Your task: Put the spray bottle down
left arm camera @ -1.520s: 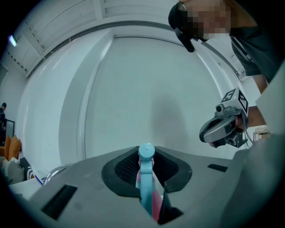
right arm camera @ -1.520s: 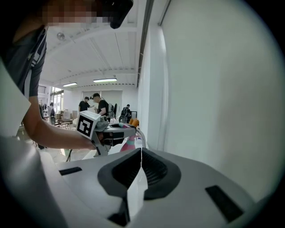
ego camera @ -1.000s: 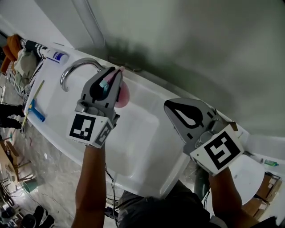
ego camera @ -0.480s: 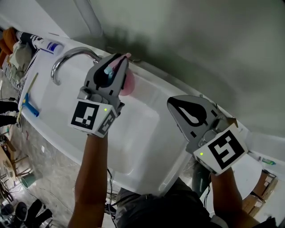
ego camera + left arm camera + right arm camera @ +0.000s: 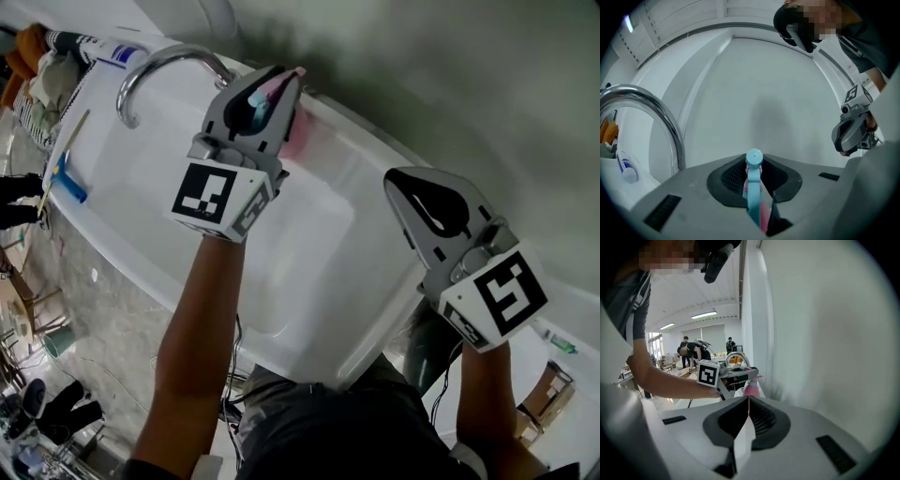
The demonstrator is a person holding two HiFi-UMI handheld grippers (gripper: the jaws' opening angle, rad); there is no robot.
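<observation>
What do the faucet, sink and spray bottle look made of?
Faucet: polished metal, probably chrome; mirror-like reflections. Sink: glossy white, ceramic or acrylic; soft highlights. Spray bottle: likely plastic; matte pink body, light blue head.

Your head camera looks steeply down from close above onto the white rectangular sink basin [image 5: 309, 272], taking in the left gripper [image 5: 279, 82] and right gripper [image 5: 398, 180]. The left gripper view sits low behind its jaws, facing the pale plain wall [image 5: 778, 93], with the curved chrome tap [image 5: 678, 150] near its left edge. The right gripper view faces along that wall towards your left gripper. All three views share the tap and the pink spray bottle with a pale blue nozzle [image 5: 300, 141].
</observation>
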